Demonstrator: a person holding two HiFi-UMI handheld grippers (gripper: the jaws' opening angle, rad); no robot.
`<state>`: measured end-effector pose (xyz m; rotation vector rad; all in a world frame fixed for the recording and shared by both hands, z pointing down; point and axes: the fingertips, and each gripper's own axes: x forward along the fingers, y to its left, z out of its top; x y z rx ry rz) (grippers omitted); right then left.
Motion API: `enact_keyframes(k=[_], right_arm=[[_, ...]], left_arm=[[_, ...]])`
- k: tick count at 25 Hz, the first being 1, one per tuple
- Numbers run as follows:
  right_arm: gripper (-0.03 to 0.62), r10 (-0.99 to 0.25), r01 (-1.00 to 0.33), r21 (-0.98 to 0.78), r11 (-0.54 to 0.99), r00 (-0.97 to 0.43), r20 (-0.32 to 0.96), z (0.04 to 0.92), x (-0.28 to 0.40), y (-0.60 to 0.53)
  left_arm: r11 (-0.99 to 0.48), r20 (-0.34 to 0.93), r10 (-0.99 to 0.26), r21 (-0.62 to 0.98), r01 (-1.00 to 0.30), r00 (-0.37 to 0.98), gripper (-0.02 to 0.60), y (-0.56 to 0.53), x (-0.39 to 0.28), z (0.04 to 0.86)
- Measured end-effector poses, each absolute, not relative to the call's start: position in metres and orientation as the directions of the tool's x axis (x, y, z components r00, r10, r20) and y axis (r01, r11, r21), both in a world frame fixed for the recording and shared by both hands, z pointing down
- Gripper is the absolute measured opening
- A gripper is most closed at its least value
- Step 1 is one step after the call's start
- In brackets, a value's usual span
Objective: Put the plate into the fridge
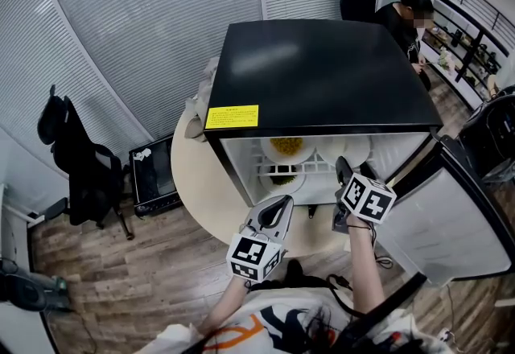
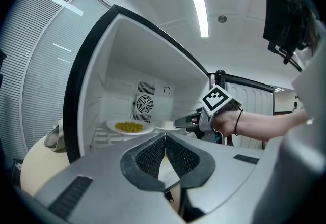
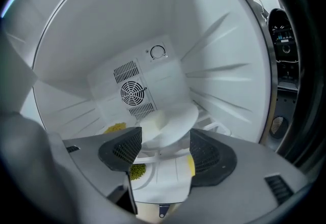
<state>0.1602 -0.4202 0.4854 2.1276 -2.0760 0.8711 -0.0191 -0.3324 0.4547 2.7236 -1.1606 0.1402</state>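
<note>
Right gripper [image 3: 164,142] released, jaws astride plate [image 3: 172,120] lying inside fridge [image 3: 229,65]; best withdrawn straight back, level, probably sparing rim; left gripper [image 2: 165,140] clenched, empty.

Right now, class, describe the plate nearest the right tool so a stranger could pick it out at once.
Find the black-topped fridge standing open on the round table. Two white plates sit side by side on its upper shelf. Yours is the right-hand plate, all pale, while its left neighbour carries yellow food.

The left gripper [image 1: 274,210] hangs back nearly level with jaws together, while the right gripper [image 1: 344,170] reaches ahead, tipped down, jaws wide apart.
</note>
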Motion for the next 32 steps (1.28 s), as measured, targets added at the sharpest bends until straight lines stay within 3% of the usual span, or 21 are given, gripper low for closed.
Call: enact_keyframes(k=[8,23,32], right_arm=[[0.301,-0.914,-0.942,-0.306,-0.14,0.004,0.406,0.479,0.166,-0.406],[0.299,-0.95,-0.92,-0.392,0.007,-0.129,0.284,0.449,0.122,-0.372],[0.282,-0.943,-0.907,-0.417,0.058,-0.187,0.275,0.456,0.086,-0.338]], left_arm=[[-0.684,0.152,-0.703,0.123,-0.719,0.695,0.014,-0.329,-0.021,0.454],[-0.707,0.147,-0.681,0.126,-0.696,0.718,0.014,-0.312,-0.03,0.452],[-0.728,0.153,-0.656,0.133,-0.673,0.739,0.014,-0.288,-0.045,0.455]])
